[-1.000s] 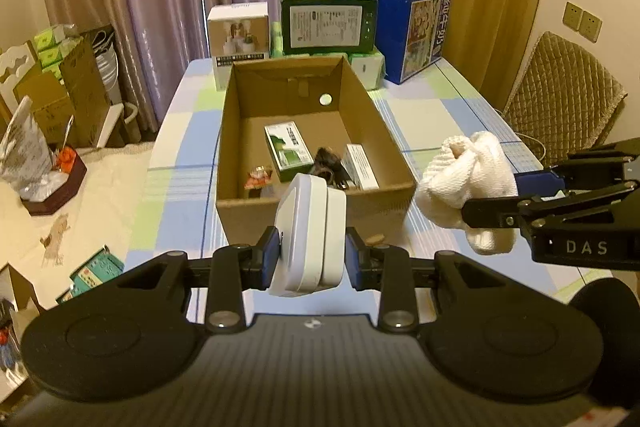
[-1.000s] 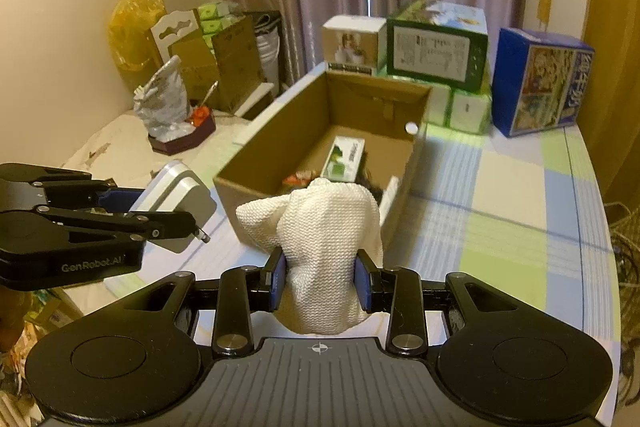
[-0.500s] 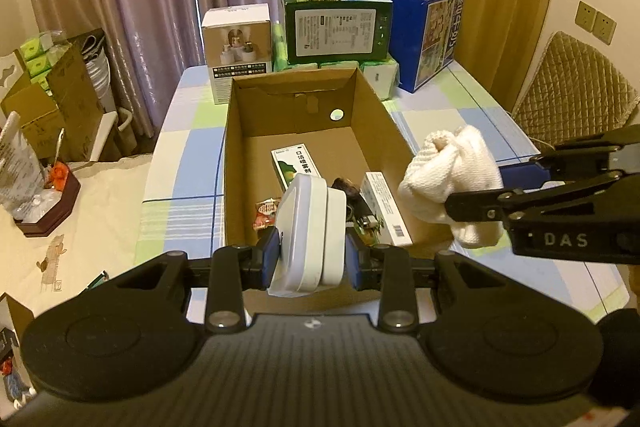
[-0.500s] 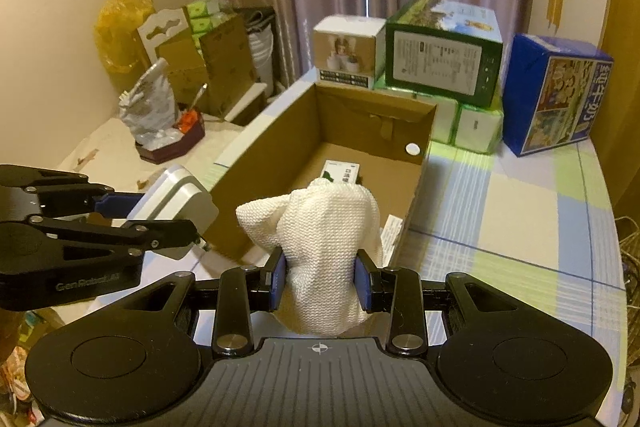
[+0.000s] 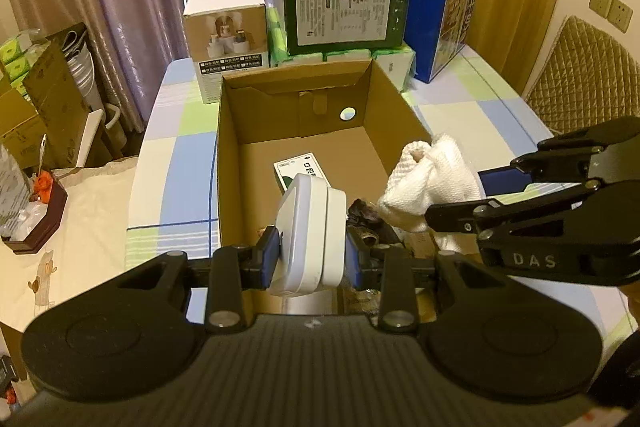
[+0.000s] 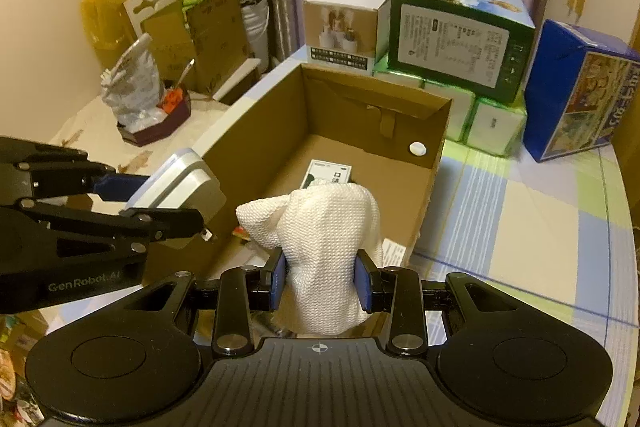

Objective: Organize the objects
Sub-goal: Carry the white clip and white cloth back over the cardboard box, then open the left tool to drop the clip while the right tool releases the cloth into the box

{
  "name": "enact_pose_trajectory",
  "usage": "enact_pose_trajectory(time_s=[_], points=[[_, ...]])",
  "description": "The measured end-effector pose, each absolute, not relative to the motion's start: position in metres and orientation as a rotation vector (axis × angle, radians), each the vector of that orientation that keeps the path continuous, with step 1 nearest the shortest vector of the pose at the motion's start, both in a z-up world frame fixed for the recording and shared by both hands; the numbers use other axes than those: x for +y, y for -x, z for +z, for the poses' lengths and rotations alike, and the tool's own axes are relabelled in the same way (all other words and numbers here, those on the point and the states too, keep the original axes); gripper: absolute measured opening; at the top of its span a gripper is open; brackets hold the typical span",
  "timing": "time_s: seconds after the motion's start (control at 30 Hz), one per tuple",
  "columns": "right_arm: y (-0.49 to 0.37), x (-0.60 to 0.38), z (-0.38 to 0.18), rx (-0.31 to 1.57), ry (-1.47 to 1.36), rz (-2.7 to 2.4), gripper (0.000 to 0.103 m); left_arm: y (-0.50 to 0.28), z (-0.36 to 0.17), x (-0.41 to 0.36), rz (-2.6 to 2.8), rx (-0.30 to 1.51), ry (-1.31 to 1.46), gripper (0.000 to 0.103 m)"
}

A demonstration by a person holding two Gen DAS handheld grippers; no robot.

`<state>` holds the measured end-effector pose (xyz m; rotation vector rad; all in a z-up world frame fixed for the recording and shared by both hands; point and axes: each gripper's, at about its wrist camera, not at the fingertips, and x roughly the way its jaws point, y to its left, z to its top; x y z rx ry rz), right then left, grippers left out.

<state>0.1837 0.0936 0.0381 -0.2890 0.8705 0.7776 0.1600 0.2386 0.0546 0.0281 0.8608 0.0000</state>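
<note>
Left wrist view: my left gripper squeezes the hard white case by its flat sides; my right gripper pinches the soft cloth. Both hang over the cardboard box.

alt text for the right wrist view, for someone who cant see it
The right gripper, seen from behind, clamps a bunched white knitted cloth above the near end of an open cardboard box on a checked tablecloth. At left, the left gripper holds a white case by the box's side wall.
</note>
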Motion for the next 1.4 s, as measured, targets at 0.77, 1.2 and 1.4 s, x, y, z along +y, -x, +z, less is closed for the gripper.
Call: enact_pose_trajectory(time_s=[0.77, 1.2, 1.4], points=[[-0.245, 0.116, 0.016, 0.855, 0.327, 0.785, 0.033, -0.222, 0.022, 0.247, -0.004, 0.884, -0.114, 0.042], [-0.243, 0.114, 0.022, 0.854, 0.311, 0.787, 0.033, -0.202, 0.032, 0.261, 0.018, 0.874, -0.089, 0.043], [-0.243, 0.117, 0.024, 0.848, 0.307, 0.789, 0.033, -0.2, 0.033, 0.261, 0.013, 0.872, -0.08, 0.043]])
